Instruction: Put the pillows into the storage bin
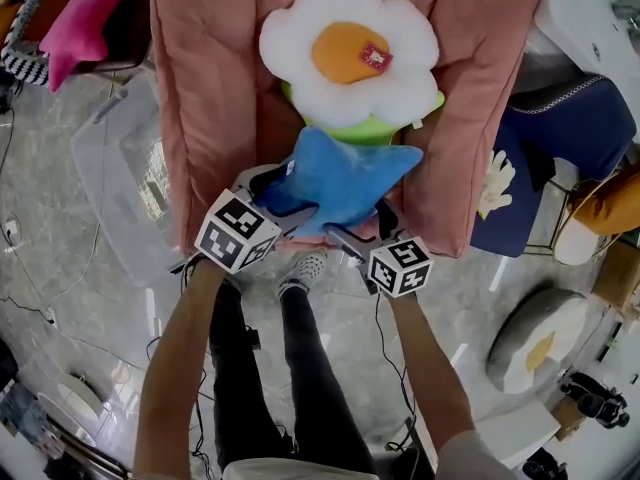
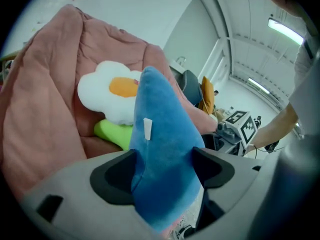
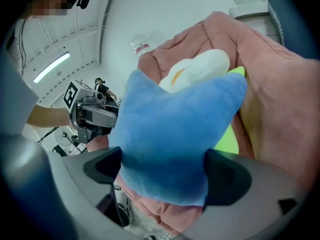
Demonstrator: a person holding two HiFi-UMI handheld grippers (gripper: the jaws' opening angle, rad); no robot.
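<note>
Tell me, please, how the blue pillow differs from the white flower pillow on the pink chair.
The blue pillow is star-shaped and plain; the white flower pillow has round petals and an orange centre. The blue pillow lies at the seat's front, between the open left tongs and right tongs; the white flower pillow lies further back, untouched. Both are plush and on the pink chair.

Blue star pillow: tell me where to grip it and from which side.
Grip its two near points, coming in from the front of the pink chair. The blue star pillow lies partly on the green pillow, with those points sticking out toward you.
</note>
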